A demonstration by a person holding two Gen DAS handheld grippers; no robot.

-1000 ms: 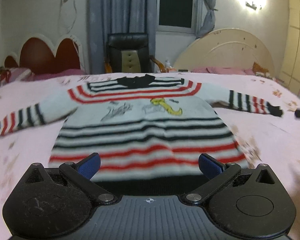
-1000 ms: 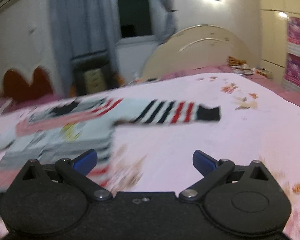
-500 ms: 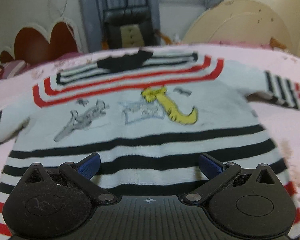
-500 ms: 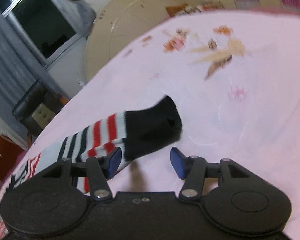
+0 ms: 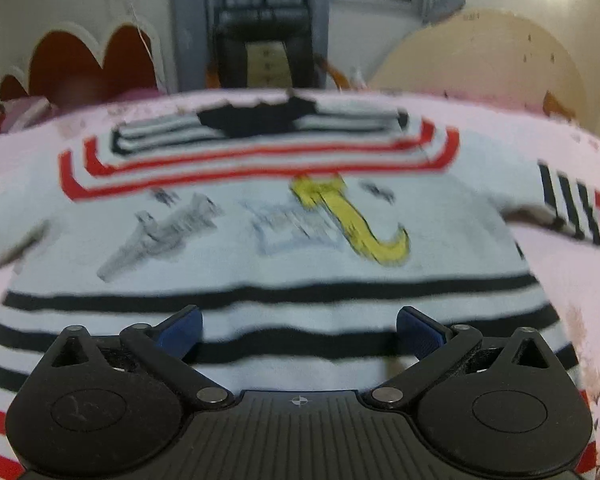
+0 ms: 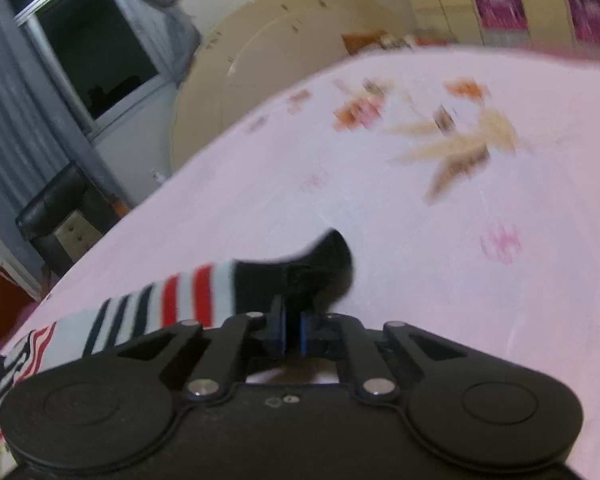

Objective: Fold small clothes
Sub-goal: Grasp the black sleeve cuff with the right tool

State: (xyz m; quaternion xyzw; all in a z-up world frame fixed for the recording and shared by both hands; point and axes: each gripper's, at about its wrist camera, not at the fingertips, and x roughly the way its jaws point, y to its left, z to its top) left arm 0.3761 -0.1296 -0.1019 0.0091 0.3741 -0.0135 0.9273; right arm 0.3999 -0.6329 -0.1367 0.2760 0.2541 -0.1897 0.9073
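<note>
A small white sweater (image 5: pixel 284 240) with red and black stripes and a yellow figure lies flat, front up, on the pink bed sheet (image 5: pixel 580 280). My left gripper (image 5: pixel 298 330) is open and empty, low over the sweater's lower stripes. My right gripper (image 6: pixel 292 330) is shut on the black cuff (image 6: pixel 300 268) of the sweater's striped right sleeve (image 6: pixel 160 308), with the cuff standing up a little off the sheet.
The pink sheet (image 6: pixel 440 260) has floral prints to the right of the cuff. A black chair (image 5: pixel 266 48), grey curtains, a cream headboard (image 5: pixel 480 60) and a red headboard (image 5: pixel 76 64) stand beyond the bed's far edge.
My right gripper closed its fingers on the black cuff, which was between open fingers half a second ago. My left gripper moved forward over the sweater body and stayed open.
</note>
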